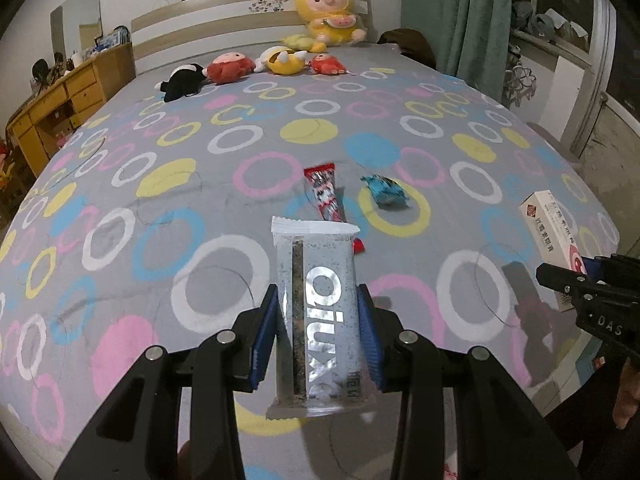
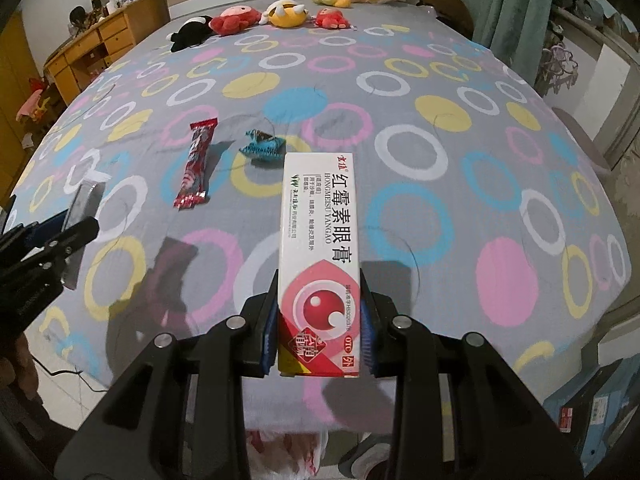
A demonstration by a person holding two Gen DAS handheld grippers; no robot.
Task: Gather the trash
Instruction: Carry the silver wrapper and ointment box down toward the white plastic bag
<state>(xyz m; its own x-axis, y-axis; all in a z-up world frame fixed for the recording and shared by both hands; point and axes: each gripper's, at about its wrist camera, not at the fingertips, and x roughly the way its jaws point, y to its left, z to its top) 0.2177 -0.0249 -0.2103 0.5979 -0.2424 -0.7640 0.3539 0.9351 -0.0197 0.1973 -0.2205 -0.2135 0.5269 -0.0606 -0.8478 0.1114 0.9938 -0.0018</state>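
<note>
My left gripper (image 1: 319,300) is shut on a silver-white snack wrapper (image 1: 320,264), held upright above the bed (image 1: 160,280). My right gripper (image 2: 320,284) is shut on a white and red ointment box (image 2: 316,216), which stands up between the blue pads. Each gripper shows at the edge of the other view: the right gripper (image 1: 560,276) with its box (image 1: 548,224), the left gripper (image 2: 60,240) with its wrapper (image 2: 82,208). A red wrapper (image 1: 324,192) (image 2: 196,164) and a crumpled blue wrapper (image 1: 386,192) (image 2: 264,146) lie on the circle-patterned bedspread beyond both grippers.
Several plush toys (image 1: 276,60) sit by the headboard. A wooden dresser (image 1: 60,104) stands to the left, a green curtain (image 1: 464,20) to the right. Past the bed's near edge are a red and white plastic bag (image 2: 288,452) on the floor and boxes (image 2: 592,412).
</note>
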